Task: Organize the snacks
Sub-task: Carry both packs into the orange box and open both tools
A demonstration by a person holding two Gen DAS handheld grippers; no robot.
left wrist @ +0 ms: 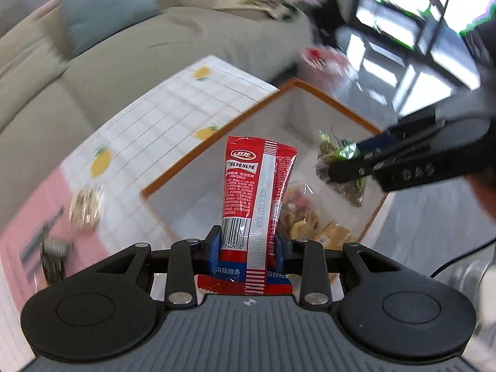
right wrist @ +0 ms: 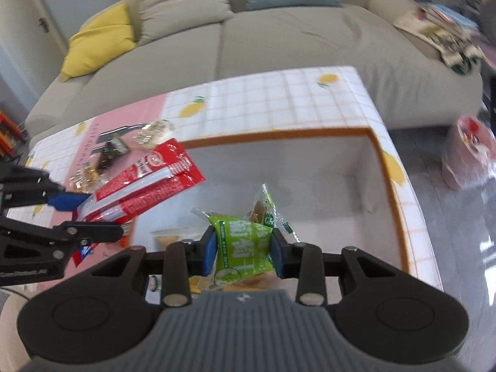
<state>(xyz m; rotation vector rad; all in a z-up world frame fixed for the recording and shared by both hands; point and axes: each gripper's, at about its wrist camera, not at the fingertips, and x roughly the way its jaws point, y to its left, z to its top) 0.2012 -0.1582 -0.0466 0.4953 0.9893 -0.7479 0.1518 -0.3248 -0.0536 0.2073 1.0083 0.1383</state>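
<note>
Both grippers are loaded, and I've got them over the box now! Left gripper (left wrist: 248, 241) is clamped on the red spicy-strip packet (left wrist: 257, 192), which stands up at centre frame over the near edge of the white box (left wrist: 217, 142). Right gripper (right wrist: 243, 249) is pinching the green snack packet (right wrist: 241, 241), low centre of its own view, right above the box's open inside. Down in the box, lower right of the left view, a few wrapped snacks (left wrist: 310, 220) already lie on the floor, so I'd say the sorting is well under way. What's left? A small scatter of loose snacks (right wrist: 108, 152) on the lemon-print tablecloth (right wrist: 279, 99), upper left of the right view. These two need dropping in, then that scatter.
</note>
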